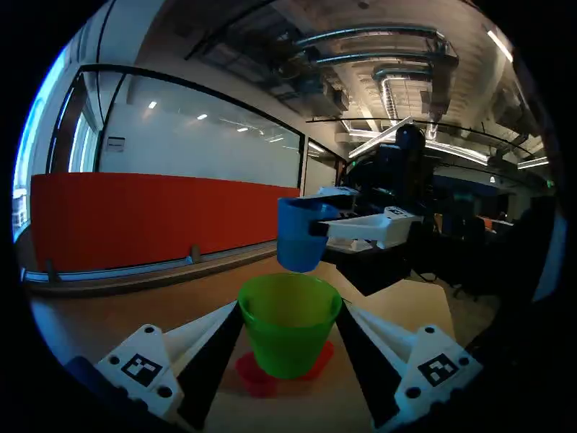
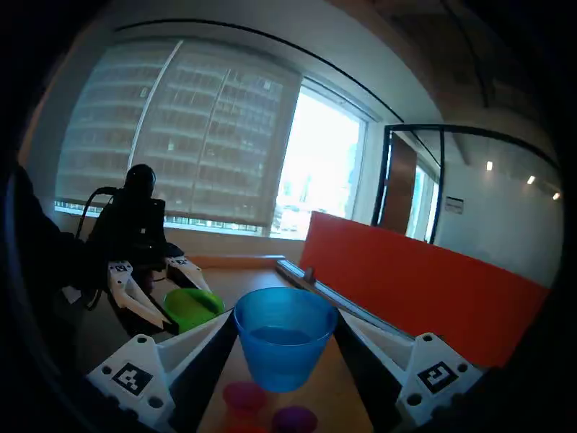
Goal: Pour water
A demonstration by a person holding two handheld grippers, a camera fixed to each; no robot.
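Open wooden table [image 1: 94, 321] is seen at 9 o'clock, bounded by the red partition [image 1: 144, 216], while the green cup [image 1: 288, 328] is clamped by the left gripper [image 1: 288, 314] and the blue cup [image 2: 283, 339], with water inside, is clasped by the right gripper [image 2: 285, 317], just clear of the green rim at 12 o'clock.

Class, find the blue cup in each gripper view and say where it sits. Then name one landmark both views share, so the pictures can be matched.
Left gripper view: the blue cup is at centre, above the green cup and farther off.
Right gripper view: the blue cup is at lower centre, close up, with water inside.
Shared landmark: the orange wall panel, on the left in the left gripper view and on the right in the right gripper view.
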